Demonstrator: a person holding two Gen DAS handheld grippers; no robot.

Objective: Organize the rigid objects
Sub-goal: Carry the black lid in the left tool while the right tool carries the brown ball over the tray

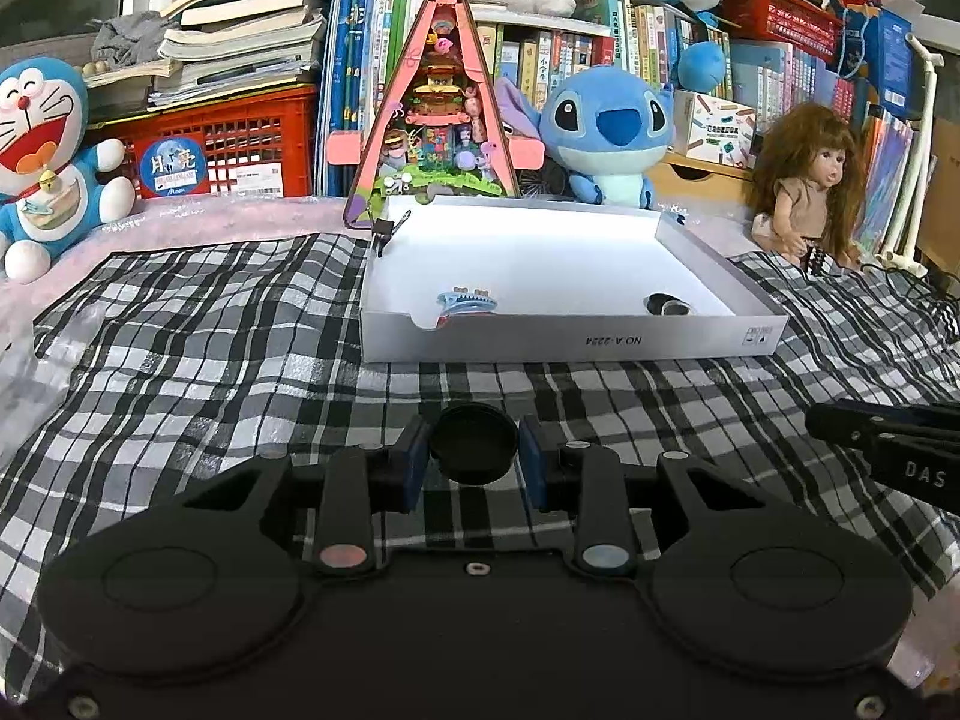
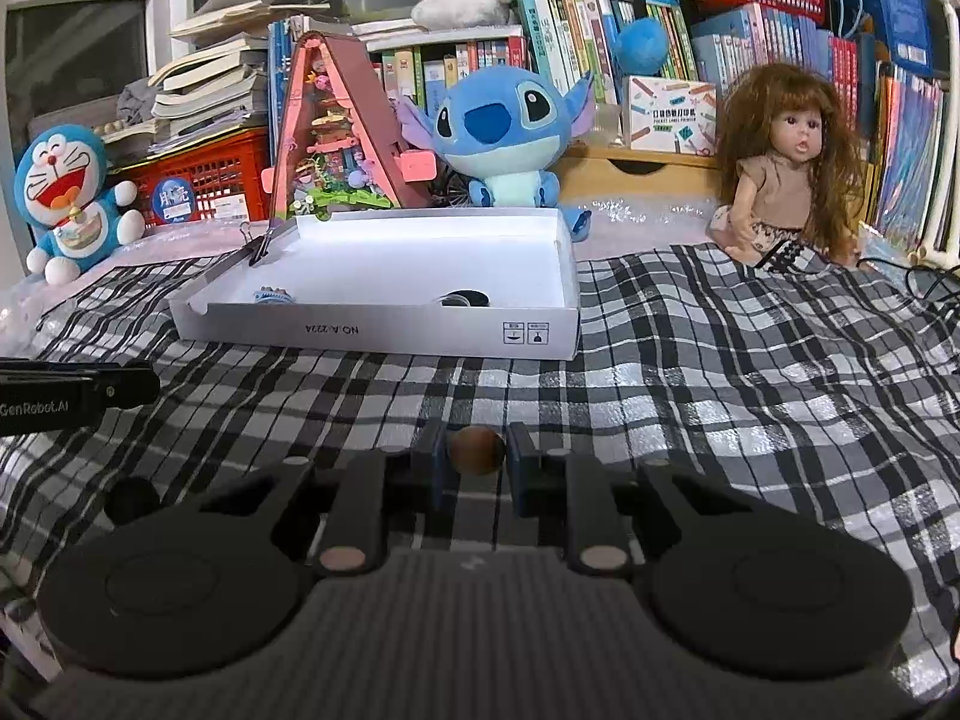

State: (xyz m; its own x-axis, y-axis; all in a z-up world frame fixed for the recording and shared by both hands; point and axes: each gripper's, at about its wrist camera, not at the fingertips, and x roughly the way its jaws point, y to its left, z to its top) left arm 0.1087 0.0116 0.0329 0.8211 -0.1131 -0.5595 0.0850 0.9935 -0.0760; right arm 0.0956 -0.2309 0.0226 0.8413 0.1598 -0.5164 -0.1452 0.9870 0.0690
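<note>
My left gripper [image 1: 474, 450] is shut on a round black lid [image 1: 474, 443], held above the checked cloth in front of the white box [image 1: 570, 345]. My right gripper [image 2: 477, 450] is shut on a small brown ball [image 2: 477, 450], also over the cloth and nearer than the white box [image 2: 384, 336]. Inside the box lie a blue toothed hair clip [image 1: 465, 300] at the front left and a small black round object [image 1: 667, 305] at the front right. The right gripper's side [image 1: 888, 444] shows at the right edge of the left wrist view.
A black-and-white checked cloth [image 1: 210, 330] covers the surface. Behind the box stand a triangular pink display [image 1: 441, 114], a blue plush [image 1: 612, 132], a blue-and-white cat plush [image 1: 48, 162] and a doll [image 1: 804, 180]. Books and red crates fill the back. A binder clip [image 1: 387, 228] sits on the box's far left corner.
</note>
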